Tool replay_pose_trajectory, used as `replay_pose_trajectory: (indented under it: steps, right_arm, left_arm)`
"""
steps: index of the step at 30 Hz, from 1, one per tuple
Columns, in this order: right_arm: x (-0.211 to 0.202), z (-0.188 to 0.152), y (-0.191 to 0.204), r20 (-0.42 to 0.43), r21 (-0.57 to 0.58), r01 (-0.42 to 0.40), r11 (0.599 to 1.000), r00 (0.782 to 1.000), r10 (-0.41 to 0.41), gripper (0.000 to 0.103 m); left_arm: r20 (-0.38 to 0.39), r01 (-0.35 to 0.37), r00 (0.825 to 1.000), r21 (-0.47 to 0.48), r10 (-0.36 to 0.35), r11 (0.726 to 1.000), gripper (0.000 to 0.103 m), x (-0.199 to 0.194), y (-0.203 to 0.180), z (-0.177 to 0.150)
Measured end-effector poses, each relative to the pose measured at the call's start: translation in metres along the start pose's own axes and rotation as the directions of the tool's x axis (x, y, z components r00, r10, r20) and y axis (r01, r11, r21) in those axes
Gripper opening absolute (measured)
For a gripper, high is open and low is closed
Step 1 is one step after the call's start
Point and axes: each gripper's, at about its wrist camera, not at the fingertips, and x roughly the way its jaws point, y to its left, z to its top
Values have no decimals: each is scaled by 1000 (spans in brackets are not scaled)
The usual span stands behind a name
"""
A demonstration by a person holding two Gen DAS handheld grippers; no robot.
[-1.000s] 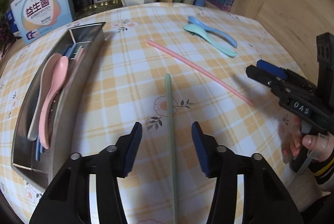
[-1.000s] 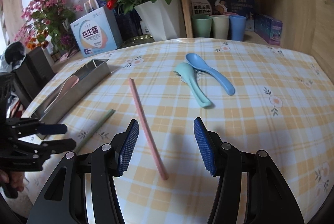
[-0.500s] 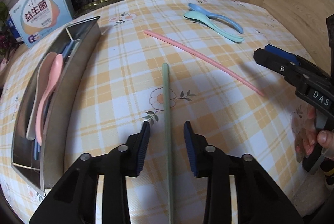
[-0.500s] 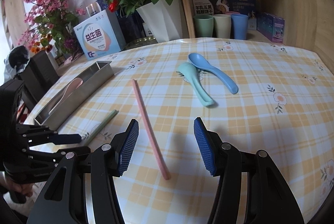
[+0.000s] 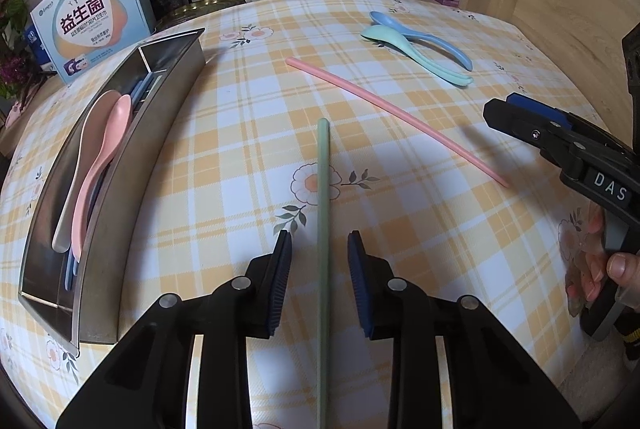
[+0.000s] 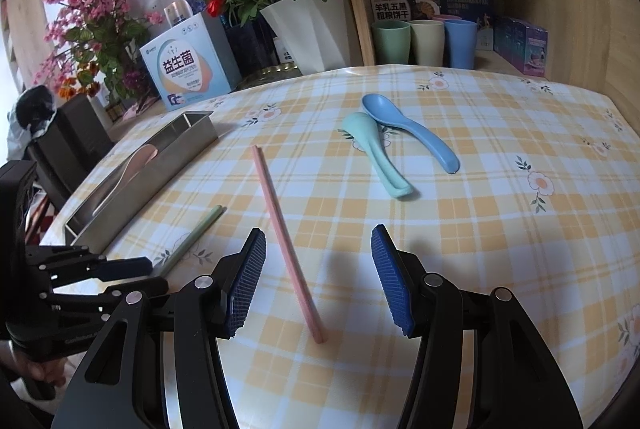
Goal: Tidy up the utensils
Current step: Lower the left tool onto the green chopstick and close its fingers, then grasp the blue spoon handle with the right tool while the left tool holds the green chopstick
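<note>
Now left tool [image 5: 319, 277] closing around green chopstick [image 5: 323, 213], gaps both sides.

Left gripper [image 5: 319, 261] narrowed around green chopstick [image 5: 323, 197], untouched.

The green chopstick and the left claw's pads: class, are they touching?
Apart. The left wrist view shows tablecloth on both sides of the green chopstick, between it and each pad of the left claw, whose jaws have just been closing.

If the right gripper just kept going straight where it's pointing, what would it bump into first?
Probably the pink chopstick: it lies between the right gripper's open jaws, angling down toward the checked tablecloth. The two spoons lie farther ahead, though depth is hard to judge.
</note>
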Motion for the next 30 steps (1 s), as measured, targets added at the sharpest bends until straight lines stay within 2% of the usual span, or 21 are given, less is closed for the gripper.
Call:
replay_pose_trajectory:
  steps: [1, 5, 10, 16, 26, 30]
  right_arm:
    - [0, 0, 0, 1, -3, 0, 1000, 1000, 0, 54]
    - [0, 0, 1, -3, -7, -1, 1000, 1000, 1, 54]
    - [1, 0, 1, -5, -6, -1, 1000, 1000, 1, 54]
    - [1, 0, 1, -5, -5, 0, 1000, 1000, 0, 54]
    - [2, 1, 0, -14, 0, 3, 1000, 1000, -3, 54]
    - [7, 9, -10, -59, 43, -45, 998, 997, 47, 54]
  left_arm:
    - [-1, -1, 1000, -1, 1, 1000, 26, 0, 0, 0]
    - [2, 1, 1000, -25, -1, 1000, 6, -2, 4, -2]
    - [-6, 27, 1000, -56, -28, 998, 6, -5, 8, -6]
    - [-8, 24, 1000, -78, -25, 997, 6, -12, 10, -10]
    - [54, 21, 998, -117, -15, 993, 6, -31, 19, -4]
    - [85, 28, 996, -144, -16, 989, 6, -39, 27, 0]
